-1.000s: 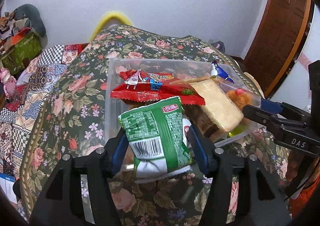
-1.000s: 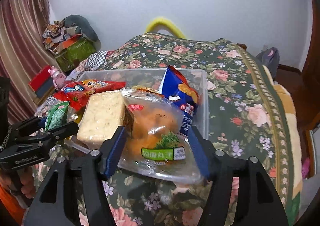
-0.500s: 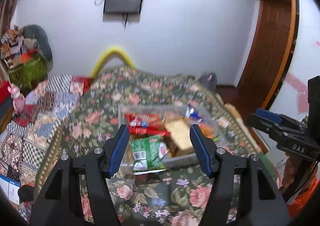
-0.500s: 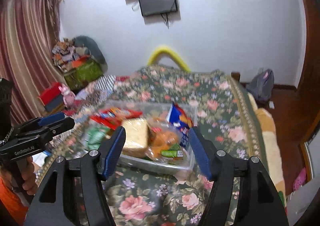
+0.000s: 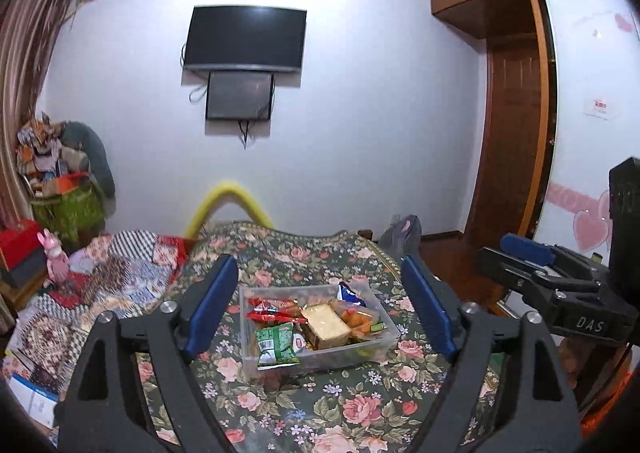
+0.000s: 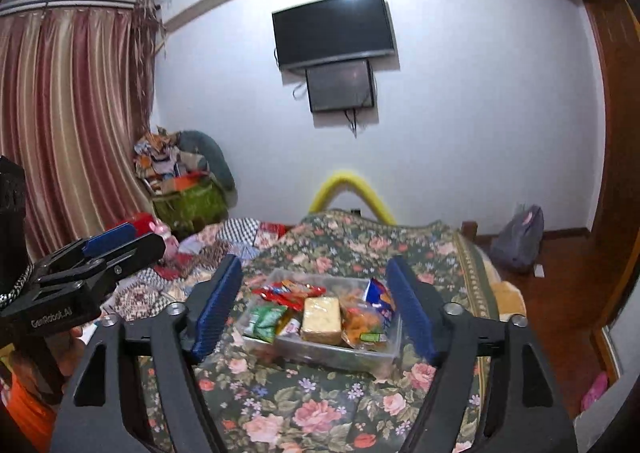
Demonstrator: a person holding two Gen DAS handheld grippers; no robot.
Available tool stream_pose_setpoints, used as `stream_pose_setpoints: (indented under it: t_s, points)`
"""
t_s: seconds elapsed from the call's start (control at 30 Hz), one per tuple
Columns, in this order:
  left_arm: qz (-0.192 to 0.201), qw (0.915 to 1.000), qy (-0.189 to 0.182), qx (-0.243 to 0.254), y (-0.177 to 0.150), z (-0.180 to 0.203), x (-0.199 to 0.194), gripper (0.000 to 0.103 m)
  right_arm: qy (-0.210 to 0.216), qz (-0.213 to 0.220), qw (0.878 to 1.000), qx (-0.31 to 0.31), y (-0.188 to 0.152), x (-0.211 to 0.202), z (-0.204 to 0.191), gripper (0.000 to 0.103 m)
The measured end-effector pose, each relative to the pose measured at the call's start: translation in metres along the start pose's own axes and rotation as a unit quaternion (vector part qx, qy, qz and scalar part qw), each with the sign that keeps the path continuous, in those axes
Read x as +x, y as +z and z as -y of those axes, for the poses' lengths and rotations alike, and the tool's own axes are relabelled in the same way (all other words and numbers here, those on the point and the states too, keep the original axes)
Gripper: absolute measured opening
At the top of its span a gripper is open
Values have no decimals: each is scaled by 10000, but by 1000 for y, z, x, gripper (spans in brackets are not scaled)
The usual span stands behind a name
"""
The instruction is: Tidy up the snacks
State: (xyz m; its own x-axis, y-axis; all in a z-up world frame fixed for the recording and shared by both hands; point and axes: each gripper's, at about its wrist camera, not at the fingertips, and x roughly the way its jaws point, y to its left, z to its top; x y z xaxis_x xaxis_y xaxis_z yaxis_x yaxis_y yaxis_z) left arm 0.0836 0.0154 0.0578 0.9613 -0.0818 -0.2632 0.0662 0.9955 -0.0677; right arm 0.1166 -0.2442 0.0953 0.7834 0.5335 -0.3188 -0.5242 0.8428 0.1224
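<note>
Left wrist view: left gripper [image 5: 320, 309] was spread wide with nothing between the blue pads [image 5: 212, 305]. Clear plastic bin [image 5: 384, 337] sat ahead, centred between the fingers, on the floral bedspread [image 5: 280, 405]. Inside it: green snack bag [image 5: 276, 345] at the near-left corner, red packet [image 5: 272, 313] behind it, pale wafer block [image 5: 324, 323] in the middle, blue packet [image 5: 350, 293] at the far right. Right gripper [image 5: 520, 257] showed at the right edge.

Right wrist view: right gripper [image 6: 316, 305] was also wide apart and empty. Bin [image 6: 394, 341] was ahead between the fingers; wafer block [image 6: 320, 315] in the middle, orange snack bag [image 6: 360, 325] to its right, green snack bag [image 6: 262, 321] to its left.
</note>
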Motion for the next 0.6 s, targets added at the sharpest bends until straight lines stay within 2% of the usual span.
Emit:
stream_pose_setpoints:
  t_s: [0.3, 0.6]
  points:
    - [126, 9998, 53, 169, -7, 14, -19, 97, -260, 147, 9996, -1, -7, -8, -7, 99]
    - [72, 9999, 67, 125, -11, 14, -23, 100, -464, 205, 9987, -92, -13, -18, -11, 103]
